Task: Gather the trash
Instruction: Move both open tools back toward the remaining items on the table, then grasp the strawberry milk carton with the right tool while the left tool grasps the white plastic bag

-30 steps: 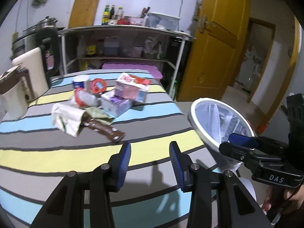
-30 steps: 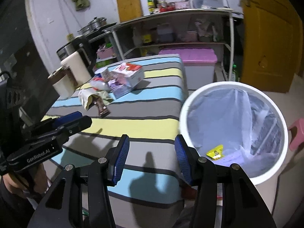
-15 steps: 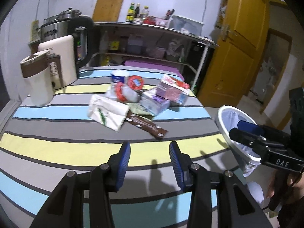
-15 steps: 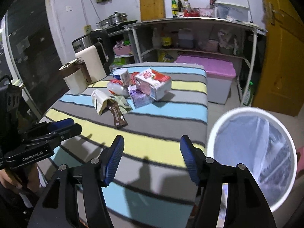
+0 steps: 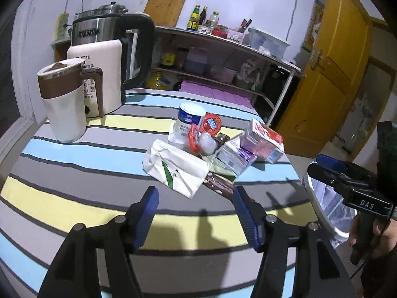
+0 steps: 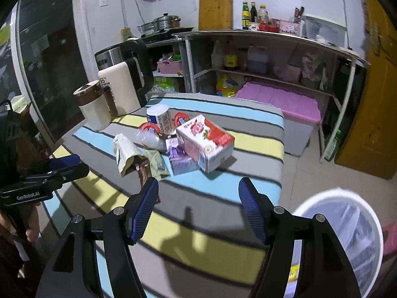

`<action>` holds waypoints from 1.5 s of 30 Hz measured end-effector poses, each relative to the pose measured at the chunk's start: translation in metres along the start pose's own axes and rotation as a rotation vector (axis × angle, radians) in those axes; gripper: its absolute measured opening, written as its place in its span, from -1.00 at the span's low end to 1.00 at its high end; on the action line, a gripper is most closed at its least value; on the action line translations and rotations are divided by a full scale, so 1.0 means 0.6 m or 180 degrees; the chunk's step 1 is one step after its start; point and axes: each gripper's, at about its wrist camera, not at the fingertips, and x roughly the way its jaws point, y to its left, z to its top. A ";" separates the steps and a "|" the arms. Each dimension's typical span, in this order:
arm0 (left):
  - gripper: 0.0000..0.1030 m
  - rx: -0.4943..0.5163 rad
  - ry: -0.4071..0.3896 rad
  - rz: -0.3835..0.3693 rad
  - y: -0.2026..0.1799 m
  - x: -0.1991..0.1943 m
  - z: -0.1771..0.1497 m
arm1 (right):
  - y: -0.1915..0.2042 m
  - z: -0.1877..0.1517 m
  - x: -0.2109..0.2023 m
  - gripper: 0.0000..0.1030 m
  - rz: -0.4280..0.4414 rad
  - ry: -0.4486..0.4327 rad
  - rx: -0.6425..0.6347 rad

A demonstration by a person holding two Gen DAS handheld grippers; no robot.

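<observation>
Judging by looks, pink carton (image 6: 206, 145) mid-table is light and crushable, best pinched across its narrow sides, white bag (image 5: 175, 167) limp, brown wrapper (image 5: 219, 186) slippery; left gripper (image 5: 194, 207) and right gripper (image 6: 198, 202) both gape empty nearby.

White kettle (image 5: 104, 74) beside brown-lidded jug (image 5: 64, 101) on striped table (image 5: 74, 173).

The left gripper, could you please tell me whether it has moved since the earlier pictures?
Yes. The left gripper has swung left, away from the trash bin and toward the trash pile; the kettle, formerly at the frame's edge, now looms large.
</observation>
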 end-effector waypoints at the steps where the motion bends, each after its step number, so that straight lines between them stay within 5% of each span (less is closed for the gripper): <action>1: 0.22 -0.0025 0.0001 -0.0003 0.002 0.005 0.004 | -0.003 0.005 0.006 0.31 0.0017 0.0002 -0.0004; 12: 0.25 -0.0202 0.0080 -0.0046 0.020 0.068 0.028 | -0.031 0.058 0.078 0.32 0.0094 0.0022 -0.0253; 26: 0.25 -0.0287 0.0158 -0.0067 0.037 0.106 0.032 | -0.043 0.073 0.161 0.41 0.0618 0.0393 -0.0443; 32: 0.25 -0.0382 0.0205 -0.0048 0.045 0.114 0.029 | 0.004 0.058 0.158 0.40 0.0401 0.0451 -0.0772; 35: 0.25 -0.0484 0.0216 -0.0037 0.053 0.116 0.029 | 0.007 0.059 0.156 0.34 0.0362 0.0447 -0.0680; 37: 0.25 -0.0571 0.0228 -0.0031 0.058 0.118 0.030 | 0.009 0.060 0.153 0.07 0.0368 0.0422 -0.0605; 45: 0.25 -0.0906 0.0224 -0.0052 0.070 0.131 0.048 | 0.021 0.052 0.140 0.05 0.0365 0.0319 -0.0422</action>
